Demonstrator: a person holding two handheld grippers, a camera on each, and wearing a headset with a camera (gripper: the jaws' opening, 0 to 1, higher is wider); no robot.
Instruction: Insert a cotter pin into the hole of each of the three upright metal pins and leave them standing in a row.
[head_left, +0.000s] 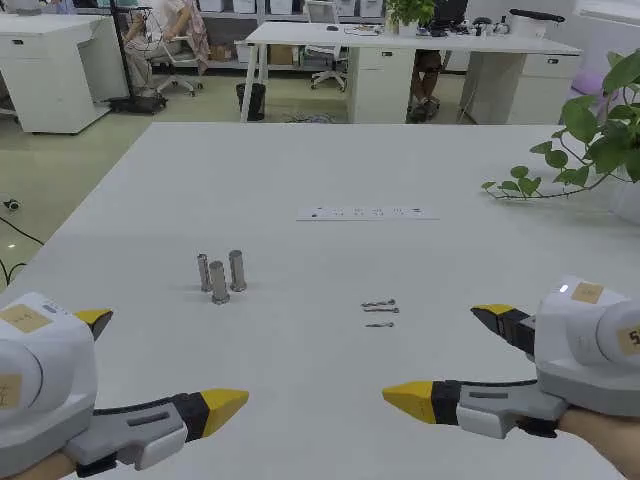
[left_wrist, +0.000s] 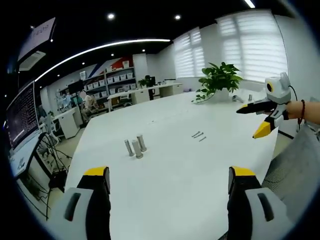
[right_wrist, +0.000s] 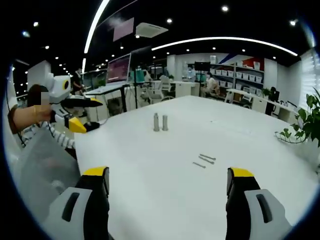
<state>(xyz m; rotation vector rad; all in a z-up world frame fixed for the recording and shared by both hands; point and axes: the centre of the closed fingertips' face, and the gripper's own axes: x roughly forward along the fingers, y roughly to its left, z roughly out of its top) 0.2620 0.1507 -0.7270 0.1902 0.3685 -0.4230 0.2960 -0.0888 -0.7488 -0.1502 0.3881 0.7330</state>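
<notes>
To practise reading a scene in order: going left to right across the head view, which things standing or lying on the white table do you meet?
metal pins → cotter pins → plant

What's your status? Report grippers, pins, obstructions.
Left hand-held gripper open, empty; right hand-held gripper open, empty. Three metal pins upright, clustered. Three cotter pins loose on table, none inserted. Nothing between grippers and pins.

Potted plant (head_left: 597, 135), paper strip (head_left: 367, 213) on table (head_left: 300, 165)
</notes>
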